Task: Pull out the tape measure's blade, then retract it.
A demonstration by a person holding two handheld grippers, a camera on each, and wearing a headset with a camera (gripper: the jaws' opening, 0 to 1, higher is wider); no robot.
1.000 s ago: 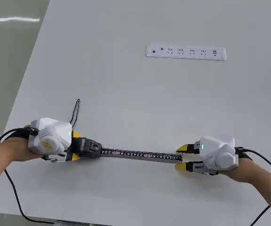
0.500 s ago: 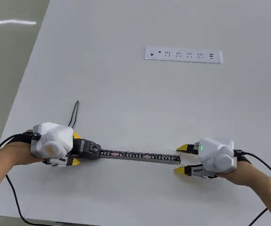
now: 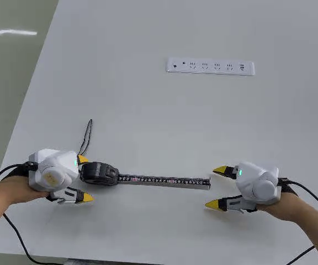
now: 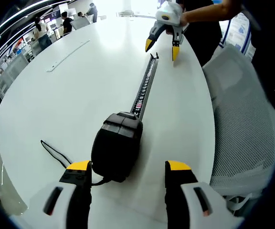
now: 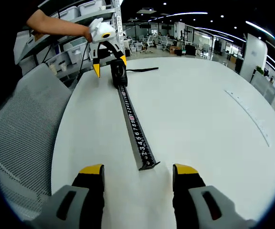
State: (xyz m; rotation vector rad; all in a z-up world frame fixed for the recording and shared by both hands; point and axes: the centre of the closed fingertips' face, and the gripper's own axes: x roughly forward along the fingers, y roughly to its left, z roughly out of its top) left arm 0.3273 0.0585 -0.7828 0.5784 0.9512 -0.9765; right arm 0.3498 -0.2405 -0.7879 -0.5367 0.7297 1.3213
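Note:
A black tape measure case (image 3: 99,173) (image 4: 117,145) (image 5: 119,71) lies on the white table, its blade (image 3: 164,181) (image 4: 144,88) (image 5: 135,129) drawn out flat to the right, ending in a hook (image 5: 149,166). My left gripper (image 3: 82,178) (image 4: 128,167) stands open just behind the case, a yellow tip on either side, not touching it. My right gripper (image 3: 217,187) (image 5: 138,170) is open too, a short way back from the blade's hook end. A thin black wrist strap (image 3: 87,133) (image 4: 56,153) trails from the case.
A white power strip (image 3: 210,67) (image 4: 67,56) (image 5: 249,117) lies at the far side of the table (image 3: 148,110). A grey mesh chair (image 4: 242,119) (image 5: 23,133) stands by the near edge. Cables (image 3: 15,232) run from both grippers off the table's front.
Both grippers have opened and let go: the left released the case, the right released the blade's end. Each has backed off slightly. The blade stays extended on the table.

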